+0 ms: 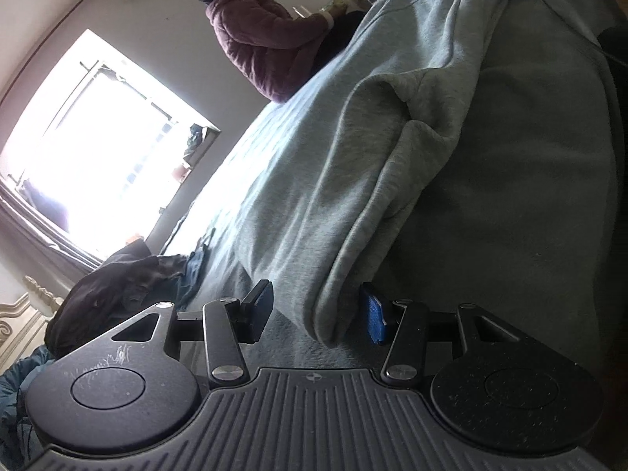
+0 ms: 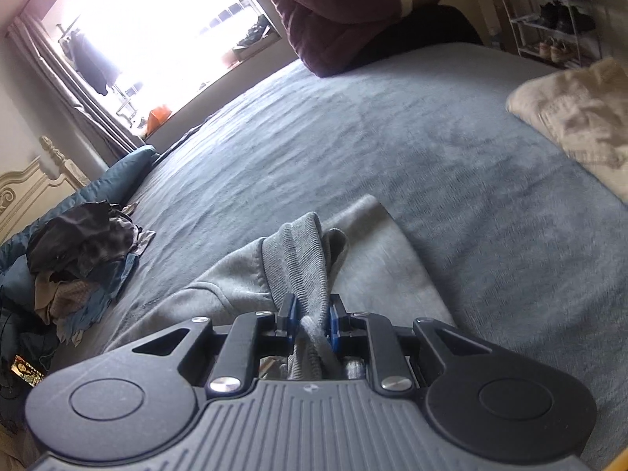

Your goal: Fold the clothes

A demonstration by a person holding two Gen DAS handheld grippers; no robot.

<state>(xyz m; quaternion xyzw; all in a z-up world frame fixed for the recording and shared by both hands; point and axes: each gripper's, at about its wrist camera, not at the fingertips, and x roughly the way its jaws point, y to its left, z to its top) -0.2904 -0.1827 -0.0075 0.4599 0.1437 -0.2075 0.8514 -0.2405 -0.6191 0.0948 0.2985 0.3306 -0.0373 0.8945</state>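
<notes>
- Closest to me, my right hand-held gripper [image 2: 312, 316] is clamped on the ribbed hem of a light grey fleece sweatshirt [image 2: 235, 278]; the blue pads pinch the bunched cloth, which rises in a fold just past the jaws.
- My left hand-held gripper [image 1: 316, 312] has its jaws partly apart, with a folded edge of the same light grey fleece sweatshirt [image 1: 373, 204] lying between them; the cloth touches the right blue pad [image 1: 375, 312], while the left pad stands clear of it, so I read no clamp there.
- Beyond the jaws, the sweatshirt lies spread across the grey-blue fleece blanket on the bed [image 2: 412, 149], one flat corner of it pointing away from my right side.
- Off to the left, near the bed's edge, a heap of dark crumpled clothes [image 2: 82, 247] rests against a teal pillow [image 2: 117, 180], beside a cream carved headboard [image 2: 23, 192].
- To the far right lies a cream folded garment [image 2: 577, 117], well apart from the sweatshirt.
- Farther back, a person in a mauve quilted jacket [image 2: 333, 11] sits on the bed's far edge.
- Behind them are a bright window [image 2: 157, 23] with a grey curtain [image 2: 74, 86] and a white wire shoe rack [image 2: 549, 11].
</notes>
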